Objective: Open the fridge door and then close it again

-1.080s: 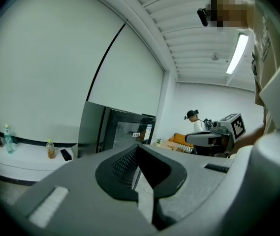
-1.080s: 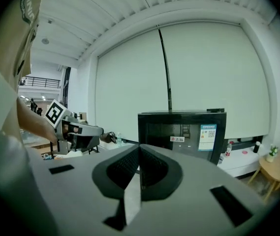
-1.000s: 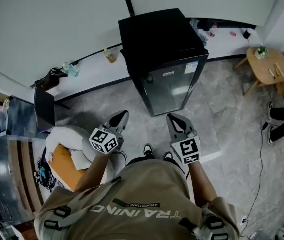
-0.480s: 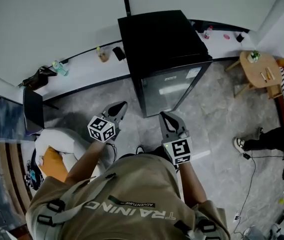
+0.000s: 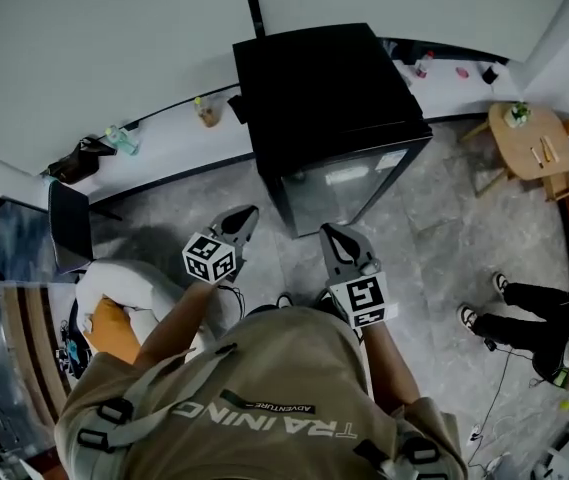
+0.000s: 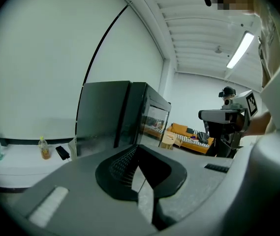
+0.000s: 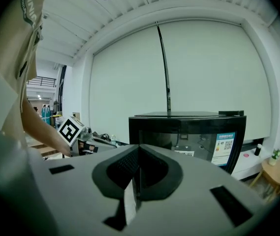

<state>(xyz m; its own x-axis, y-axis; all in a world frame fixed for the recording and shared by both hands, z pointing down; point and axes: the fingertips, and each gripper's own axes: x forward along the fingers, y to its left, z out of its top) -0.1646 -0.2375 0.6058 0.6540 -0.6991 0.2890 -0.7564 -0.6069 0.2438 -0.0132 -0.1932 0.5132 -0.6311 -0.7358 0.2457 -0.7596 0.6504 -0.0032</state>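
Left hand-held gripper [image 5: 242, 218] and right hand-held gripper [image 5: 334, 238] are clenched empty, short of the fridge [image 5: 324, 88]; we should part one's jaws and meet the shut door [image 5: 349, 183] at its edge squarely

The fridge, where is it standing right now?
In the head view the black fridge stands top centre against the white wall, ahead of the left gripper and the right gripper, with a round wooden table off to its right.

Round wooden table [image 5: 529, 138] at right, amber bottle [image 5: 204, 111] and clear bottle [image 5: 122, 138] (both upright) on white ledge [image 5: 169, 140], person's legs [image 5: 524, 320] lower right.
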